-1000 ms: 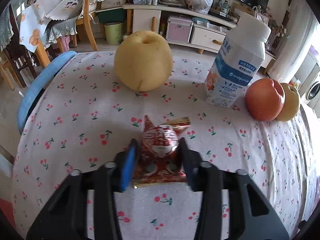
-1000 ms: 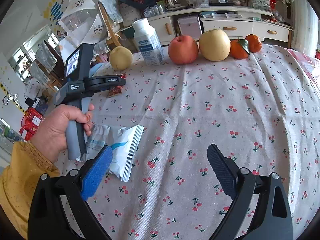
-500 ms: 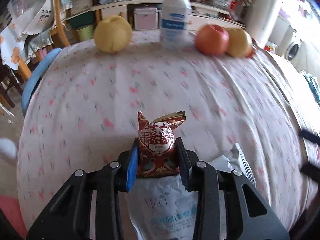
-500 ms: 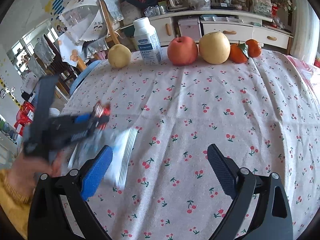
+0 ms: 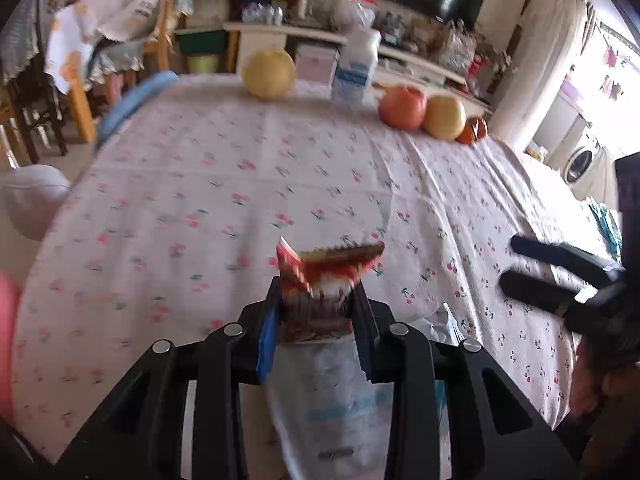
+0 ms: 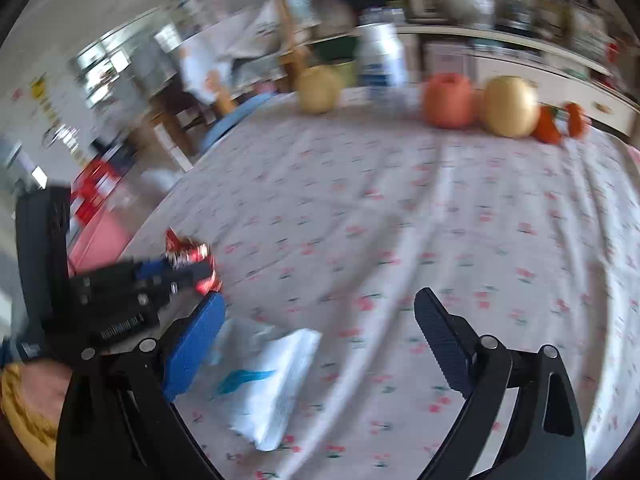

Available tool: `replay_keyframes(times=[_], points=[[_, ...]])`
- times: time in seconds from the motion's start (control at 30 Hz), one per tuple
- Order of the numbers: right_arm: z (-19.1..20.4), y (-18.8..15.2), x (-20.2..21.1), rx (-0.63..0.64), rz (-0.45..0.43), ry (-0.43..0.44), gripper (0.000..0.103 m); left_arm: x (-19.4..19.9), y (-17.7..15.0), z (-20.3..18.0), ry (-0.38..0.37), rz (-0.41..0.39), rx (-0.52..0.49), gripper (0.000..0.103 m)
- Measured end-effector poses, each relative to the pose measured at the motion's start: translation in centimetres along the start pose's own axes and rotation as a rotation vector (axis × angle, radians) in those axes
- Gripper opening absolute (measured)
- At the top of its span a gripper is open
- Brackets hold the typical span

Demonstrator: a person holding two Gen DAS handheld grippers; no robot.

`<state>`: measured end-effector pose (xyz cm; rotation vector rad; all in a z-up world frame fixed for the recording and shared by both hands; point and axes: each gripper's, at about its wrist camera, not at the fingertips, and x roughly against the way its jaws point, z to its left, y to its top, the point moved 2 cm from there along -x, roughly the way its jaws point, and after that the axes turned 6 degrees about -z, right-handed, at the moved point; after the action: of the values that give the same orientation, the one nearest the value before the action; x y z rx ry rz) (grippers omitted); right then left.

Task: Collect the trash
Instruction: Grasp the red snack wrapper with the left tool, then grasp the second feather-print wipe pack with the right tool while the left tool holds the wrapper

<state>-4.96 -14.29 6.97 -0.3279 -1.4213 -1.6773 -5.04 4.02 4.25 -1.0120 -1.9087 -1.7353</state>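
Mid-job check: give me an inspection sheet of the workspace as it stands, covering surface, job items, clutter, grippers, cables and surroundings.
Surface: table under a cherry-print cloth, wrinkled.
Job's things: red snack wrapper held clear of the cloth; white plastic package lying flat near the front edge.
Clutter: pear, milk bottle, apple, second pear and oranges along the far edge.
Grippers: left gripper shut on the wrapper, jaws just closing further; right gripper open, nothing between its jaws.
Cables: nothing seen.
Surroundings: blue chair, cluttered sideboard, washing machine.
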Motion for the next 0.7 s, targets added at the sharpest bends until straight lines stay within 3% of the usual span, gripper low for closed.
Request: replay_keyframes(times=[0.37,0.7], points=[[6.7,-2.6,-5.4,0.324,0.134,0.094,0.094,6.0,-1.0,3.5,0.035,-0.049,0.070,0.034],[8.3,-5.4,-5.4,0.424,0.209,0.172,0.098,10.5,-2.6,5.2,0.055,-0.060,0.060,0.034]])
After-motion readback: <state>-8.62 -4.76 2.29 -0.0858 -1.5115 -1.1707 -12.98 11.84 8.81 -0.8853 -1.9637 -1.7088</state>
